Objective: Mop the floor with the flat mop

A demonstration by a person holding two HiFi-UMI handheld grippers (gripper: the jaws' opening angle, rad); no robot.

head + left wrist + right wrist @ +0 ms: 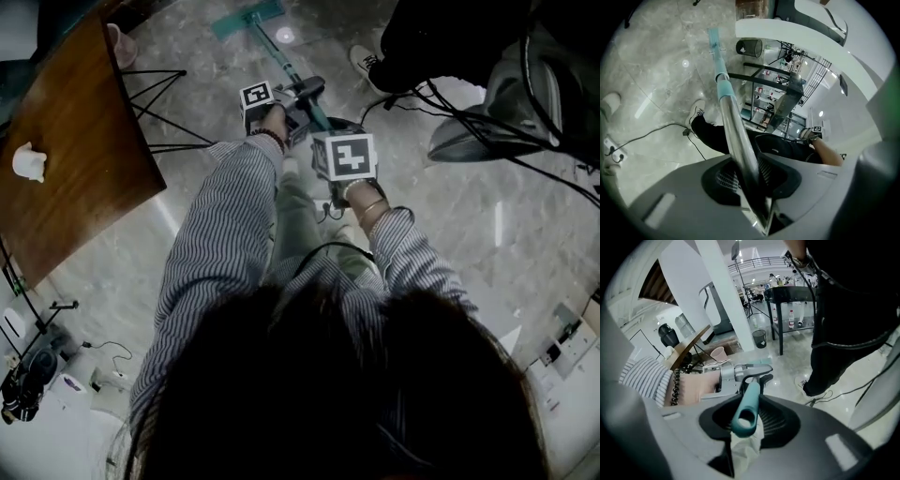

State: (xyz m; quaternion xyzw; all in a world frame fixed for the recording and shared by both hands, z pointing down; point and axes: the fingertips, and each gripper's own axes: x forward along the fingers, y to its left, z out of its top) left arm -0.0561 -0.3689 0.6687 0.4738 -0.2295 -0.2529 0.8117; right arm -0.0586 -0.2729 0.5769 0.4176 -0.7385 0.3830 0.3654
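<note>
Closest in, the right gripper [745, 420] is clamped on the teal grip [746, 404] of the flat mop [281, 61]. Further along, the left gripper [751, 176] pinches its metal pole [733, 126]. Far out, the mop head [246, 19] lies flat on the marble floor [450, 216], near a bystander's shoe [364, 62].

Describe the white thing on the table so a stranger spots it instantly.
Look to the brown wooden table filling the head view's left side. Near its left edge sits a small white object, the only thing on that dark top.
</note>
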